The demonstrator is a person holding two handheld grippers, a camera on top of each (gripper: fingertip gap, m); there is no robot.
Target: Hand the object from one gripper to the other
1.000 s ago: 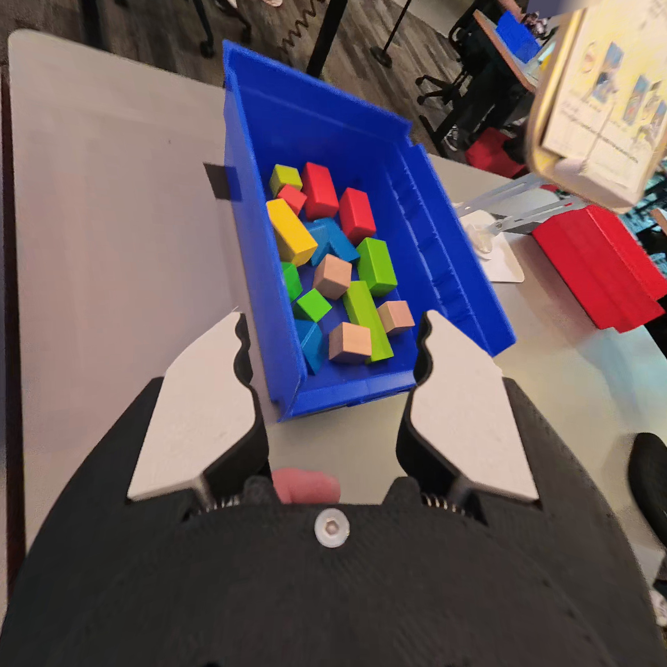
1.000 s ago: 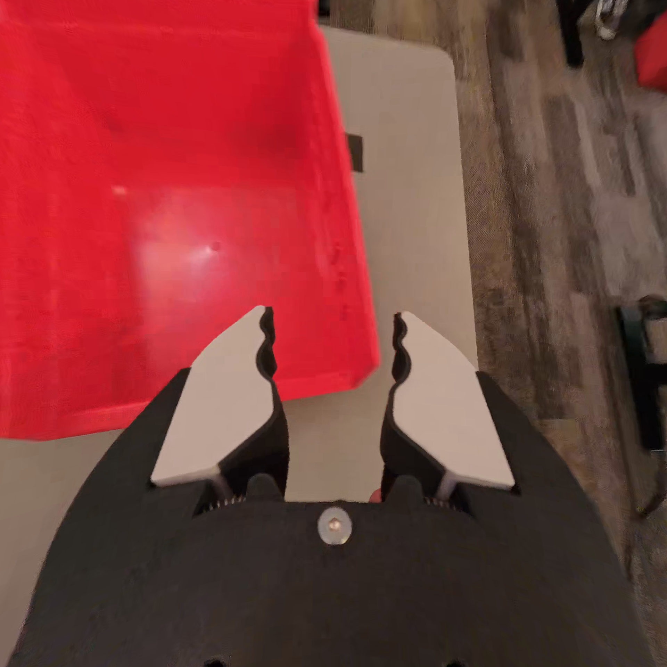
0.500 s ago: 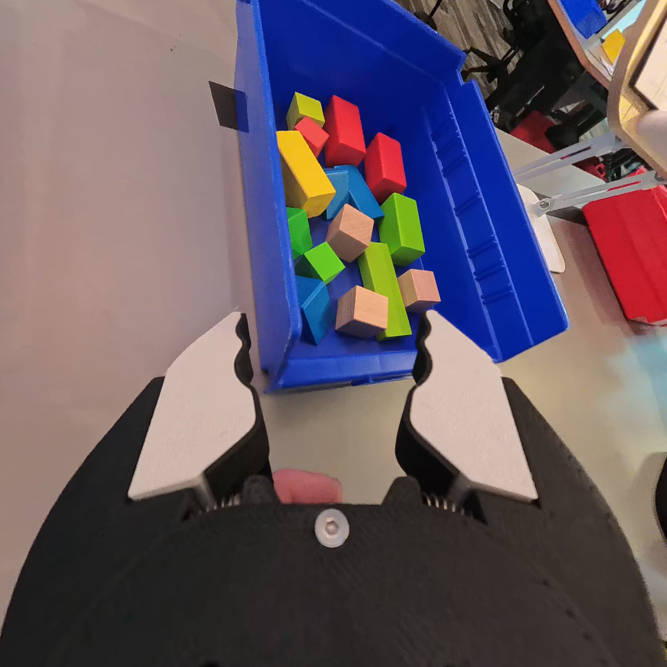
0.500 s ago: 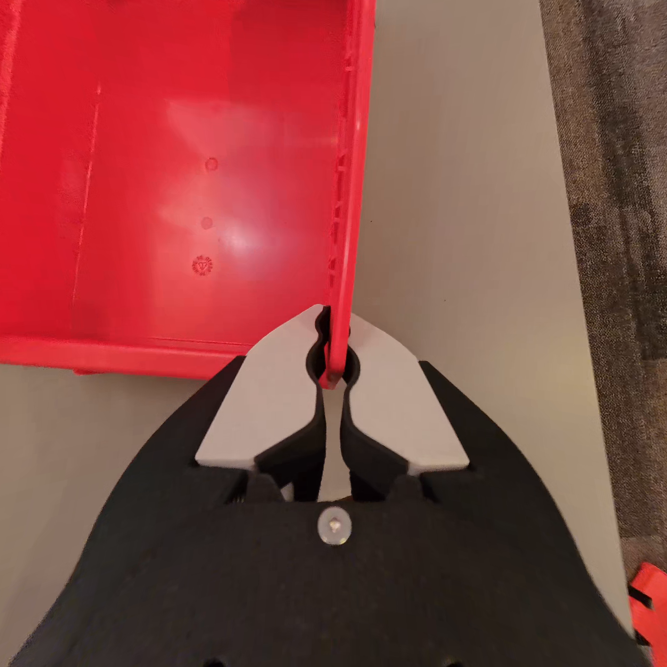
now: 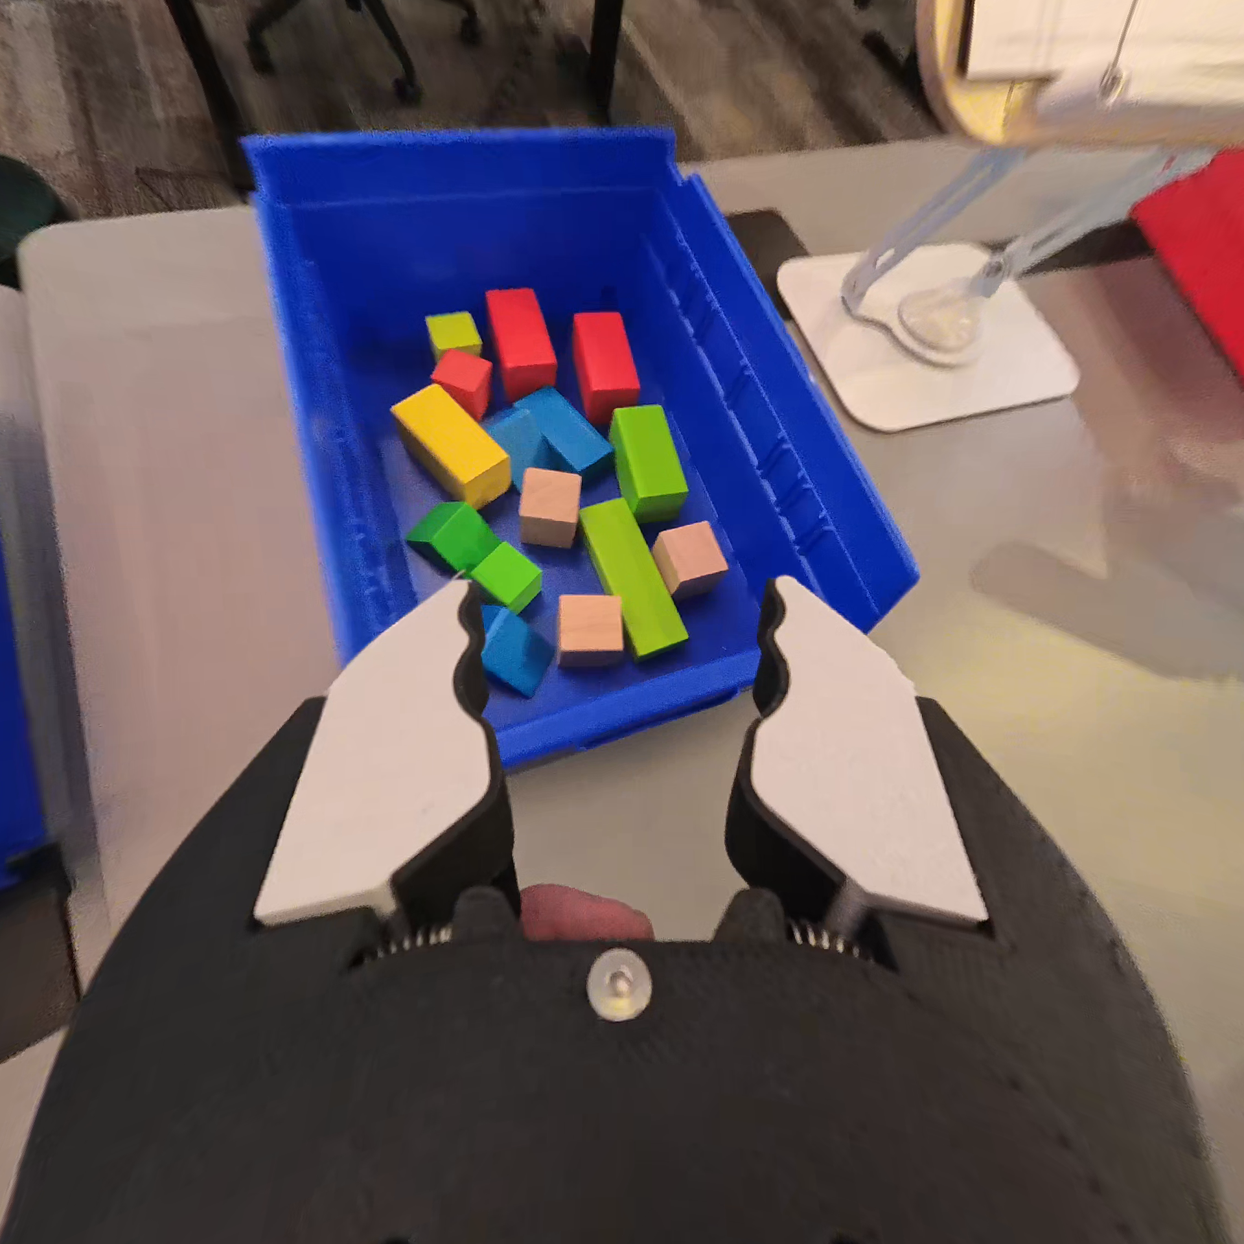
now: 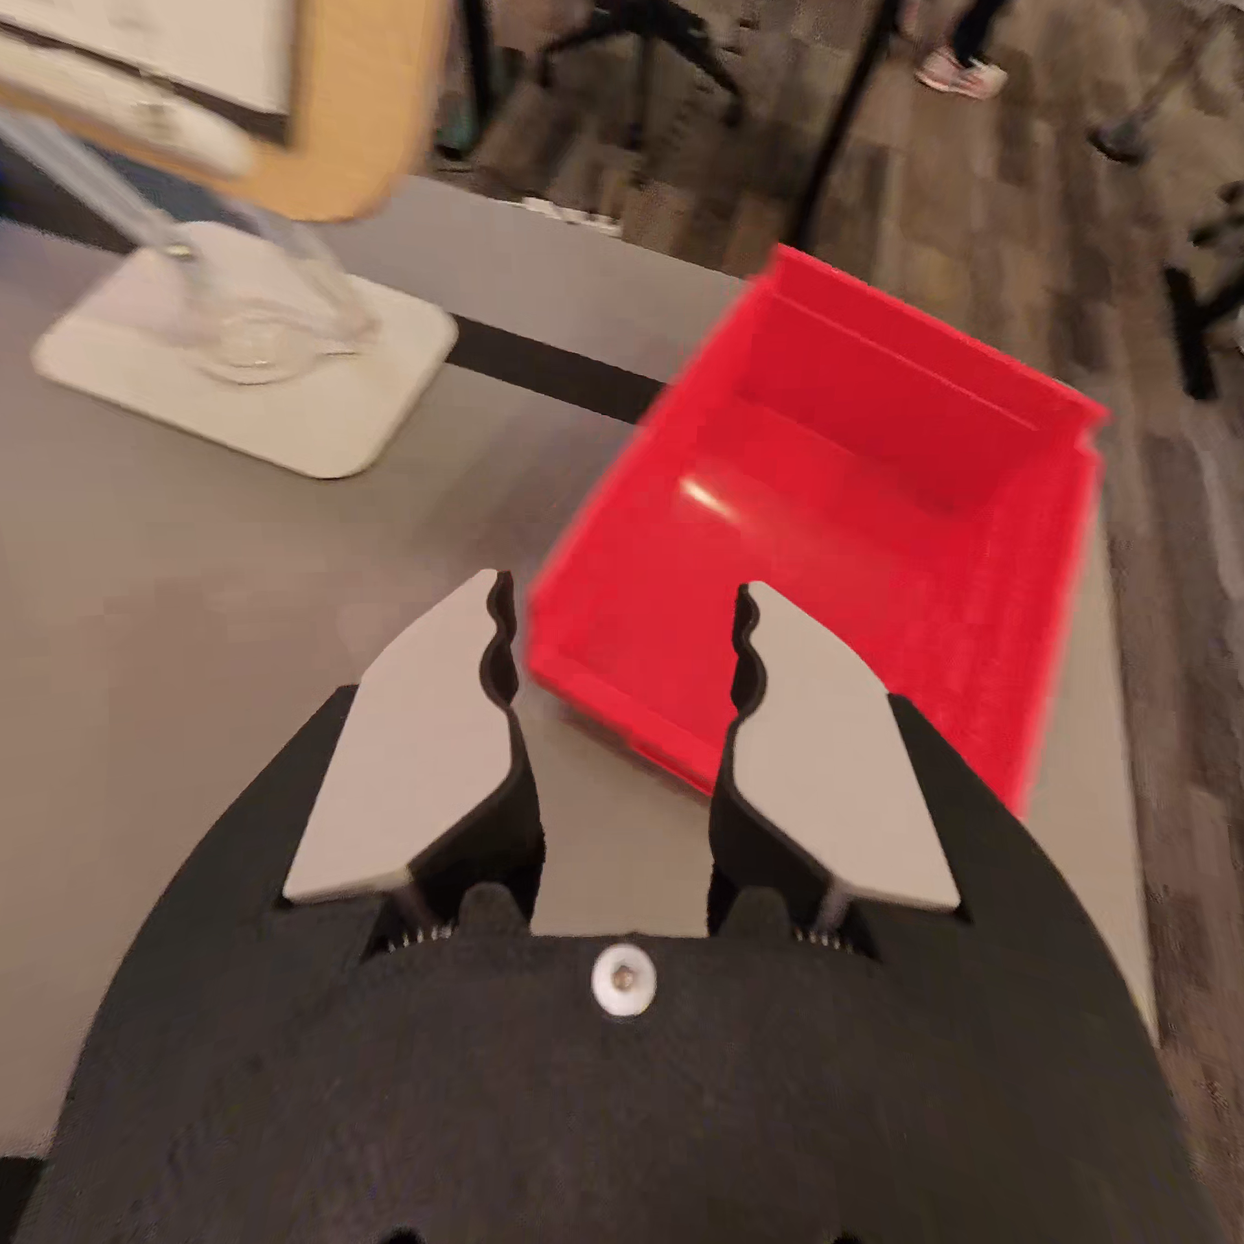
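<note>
In the left wrist view a blue bin (image 5: pixel 774 417) stands on the grey table and holds several wooden blocks: red, yellow, green, blue and plain wood. My left gripper (image 5: pixel 619 592) hovers open and empty above the bin's near end, over a plain wood cube (image 5: pixel 590 629) and a blue block (image 5: pixel 515 646). In the right wrist view my right gripper (image 6: pixel 623 582) is open and empty above the near corner of a red bin (image 6: pixel 1010 606) with nothing in it.
A white square stand base (image 5: pixel 942 350) with a clear arm sits between the two bins; it also shows in the right wrist view (image 6: pixel 256 363). A tan-framed board (image 6: pixel 336 108) hangs above it. The red bin's edge (image 5: pixel 1198 249) shows at the far right. The floor lies beyond the table's far edge. My right fingertips sit around 65 cm from my left ones. It is some 11 cm from my left tips to the plain wood cube (image 5: pixel 590 629).
My right gripper was shut on the red bin's wall half a second ago; it has let go, opened and drawn back. My left gripper moved over the blue bin and narrowed slightly.
</note>
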